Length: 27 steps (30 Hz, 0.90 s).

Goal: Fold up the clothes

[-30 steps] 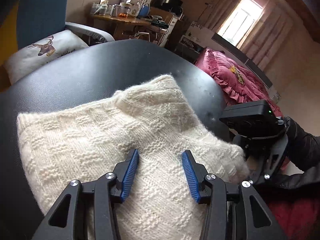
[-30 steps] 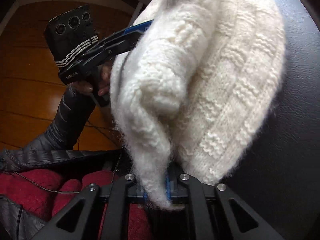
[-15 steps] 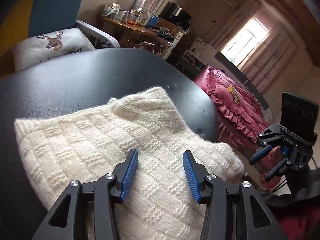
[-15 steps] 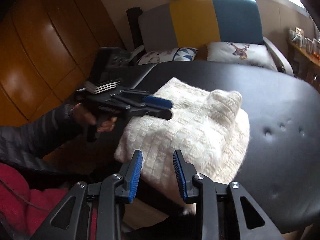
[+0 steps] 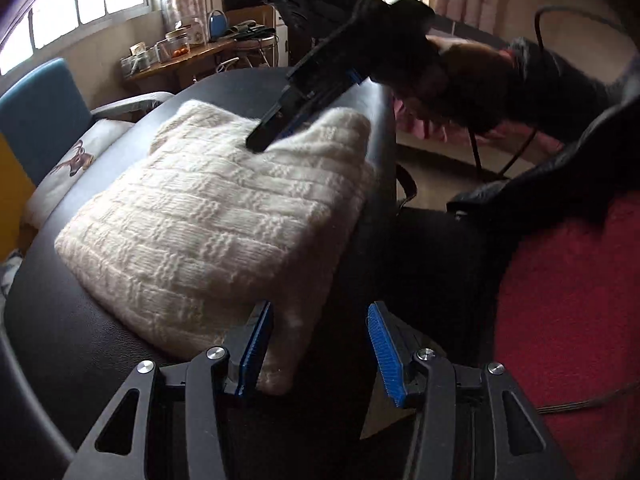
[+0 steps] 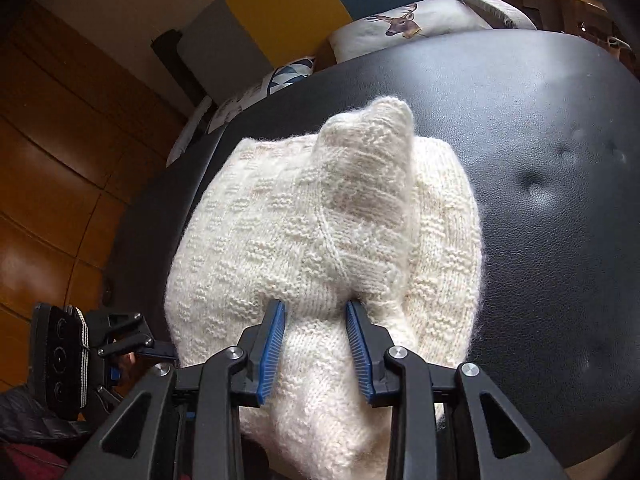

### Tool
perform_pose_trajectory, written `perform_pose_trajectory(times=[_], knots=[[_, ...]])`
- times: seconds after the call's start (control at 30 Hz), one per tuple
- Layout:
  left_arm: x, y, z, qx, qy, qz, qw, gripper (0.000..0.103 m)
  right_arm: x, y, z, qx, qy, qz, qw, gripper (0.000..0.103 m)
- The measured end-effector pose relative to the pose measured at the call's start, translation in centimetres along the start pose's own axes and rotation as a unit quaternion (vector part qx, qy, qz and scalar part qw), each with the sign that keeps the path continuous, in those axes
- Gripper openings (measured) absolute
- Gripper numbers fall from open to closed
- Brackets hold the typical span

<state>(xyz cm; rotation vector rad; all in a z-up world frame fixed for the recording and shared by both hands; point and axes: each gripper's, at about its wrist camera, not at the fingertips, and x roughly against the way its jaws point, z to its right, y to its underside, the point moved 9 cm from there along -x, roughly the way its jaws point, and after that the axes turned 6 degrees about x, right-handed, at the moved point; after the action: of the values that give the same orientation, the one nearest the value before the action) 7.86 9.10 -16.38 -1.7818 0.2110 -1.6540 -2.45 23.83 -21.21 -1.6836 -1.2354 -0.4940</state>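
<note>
One sweater (image 6: pixel 320 220) (two grippers open).

The left gripper (image 5: pixel 320 344) has its 2 fingers spread apart; the right gripper (image 6: pixel 316 344) also stands parted, pointing downward.

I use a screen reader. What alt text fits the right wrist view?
The right gripper, open, straddles a raised fold of the cream knitted sweater lying folded on the black leather table. The left gripper sits at lower left.
</note>
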Motion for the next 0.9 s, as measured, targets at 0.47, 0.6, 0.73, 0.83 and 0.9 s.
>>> perform_pose_trajectory(times=[0.47, 0.6, 0.73, 0.83, 0.9], knots=[[-1.2, 0.0, -2.9, 0.006, -0.096, 0.007, 0.9953, 0.009, 1.3, 0.7, 0.7, 0.091, 0.074, -0.036, 0.992, 0.021], [-0.8, 1.8, -0.1, -0.022, -0.050, -0.029, 0.9981, 0.000, 1.4, 0.2, 1.3, 0.108, 0.104, -0.030, 0.988, 0.021], [-2.0, 5.3, 3.0, -0.050, -0.023, -0.077, 0.9955, 0.000, 1.9, 0.3, 1.5, 0.080, 0.078, -0.017, 0.994, 0.023], [0.1, 4.2, 2.3, 0.000, 0.004, -0.042, 0.9991, 0.000, 2.3, 0.4, 1.7, 0.064, 0.059, -0.008, 0.996, 0.023], [2.2, 2.4, 0.6, 0.059, 0.026, -0.001, 0.9980, 0.000, 2.9, 0.4, 1.9, 0.050, 0.048, -0.003, 0.998, 0.023]])
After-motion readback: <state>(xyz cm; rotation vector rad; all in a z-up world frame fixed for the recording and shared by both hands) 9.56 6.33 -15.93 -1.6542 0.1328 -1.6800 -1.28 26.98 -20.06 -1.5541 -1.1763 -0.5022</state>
